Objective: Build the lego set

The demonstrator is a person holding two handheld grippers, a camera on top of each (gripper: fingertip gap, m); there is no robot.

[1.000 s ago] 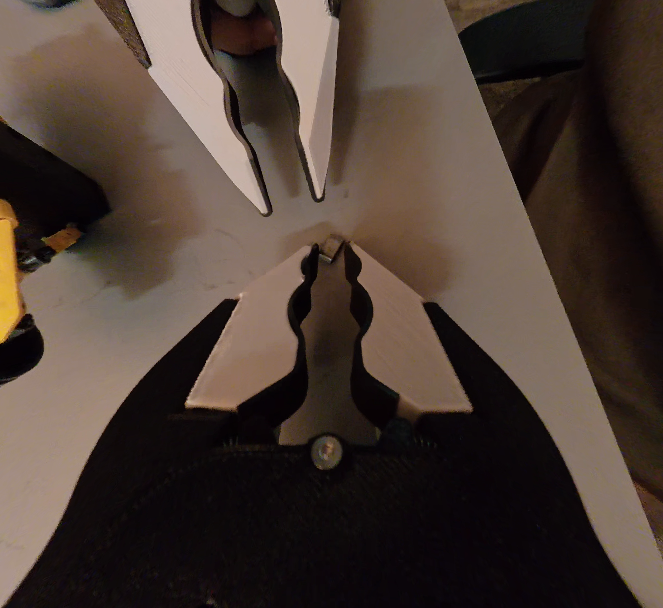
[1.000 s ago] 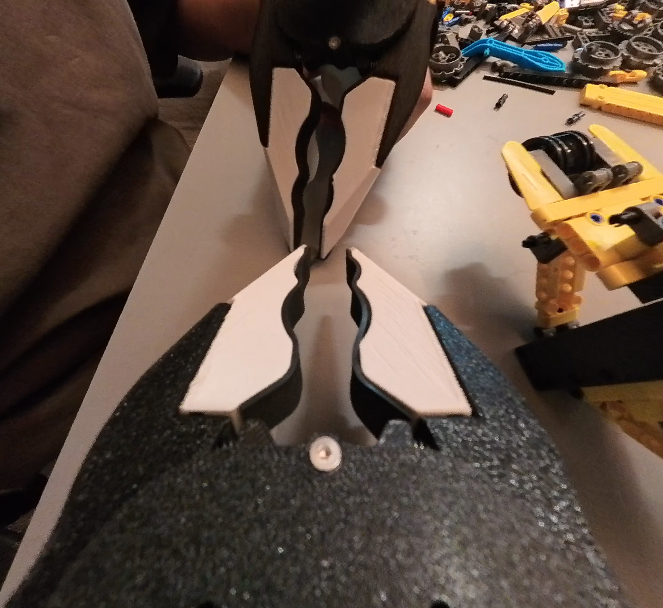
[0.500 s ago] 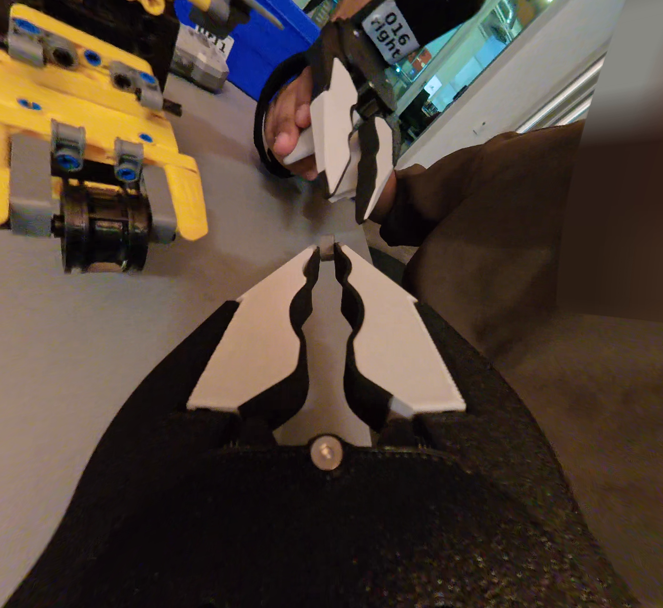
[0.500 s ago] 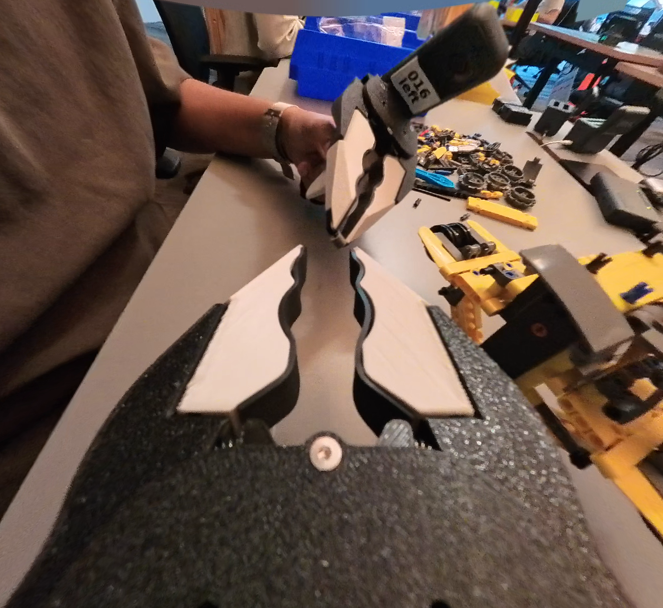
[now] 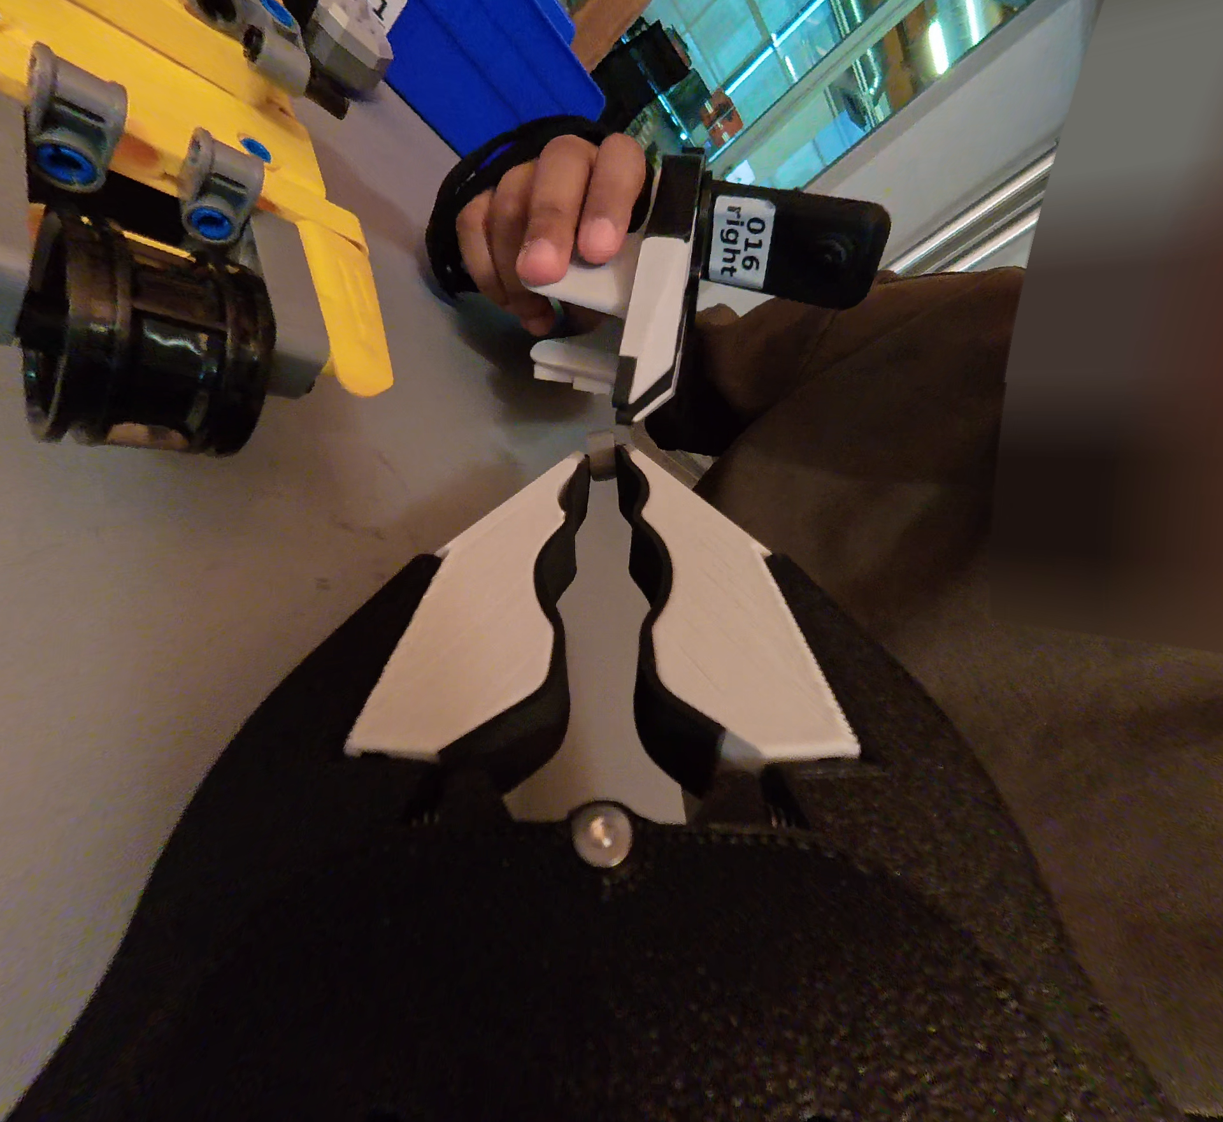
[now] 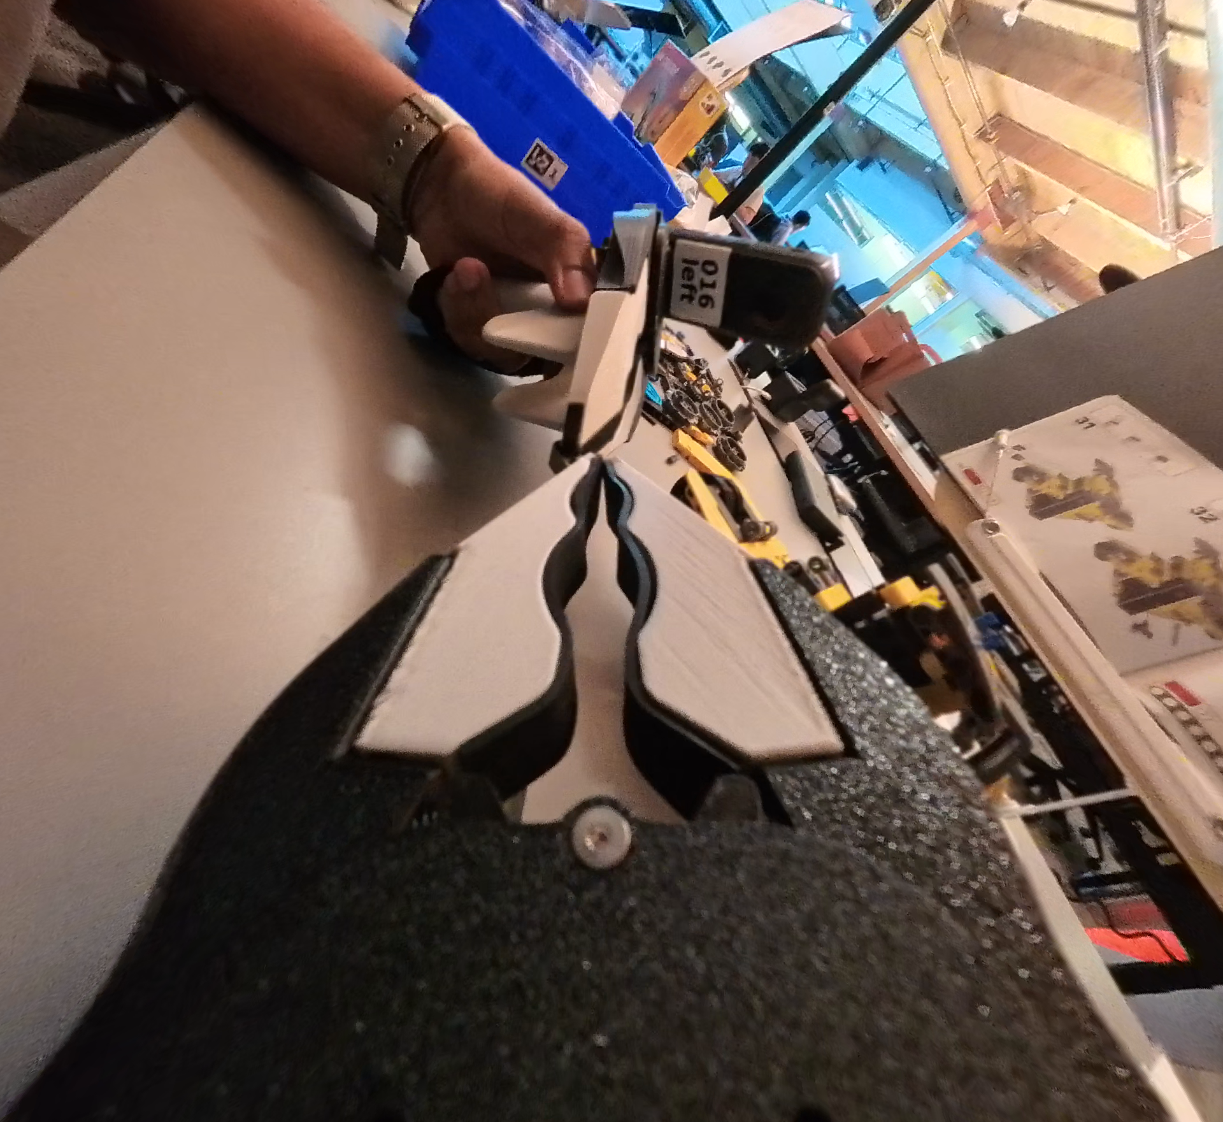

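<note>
In the left wrist view my left gripper (image 5: 602, 466) is shut on a small grey piece (image 5: 601, 448) that sticks out past its tips, held above the grey table (image 5: 132, 560). The right gripper (image 5: 623, 418), held by a hand (image 5: 556, 216), shows edge-on with its tip touching the piece's far end. In the right wrist view my right gripper (image 6: 601, 466) has its fingertips closed together. The left gripper (image 6: 568, 451) meets it tip to tip, held by a hand (image 6: 503, 243). Whether the right gripper pinches the piece is hidden.
A yellow brick model (image 5: 198, 117) with a black wheel (image 5: 139, 349) stands at the left. A blue bin (image 5: 476, 31) is behind it, also seen in the right wrist view (image 6: 529, 97). Loose bricks (image 6: 695, 408) and an open instruction booklet (image 6: 1092, 527) lie to the right. The grippers are tip to tip, or close to it.
Both grippers have lifted off the table and tilted up. The right gripper has gone from open to closed and now meets the left gripper's tip.
</note>
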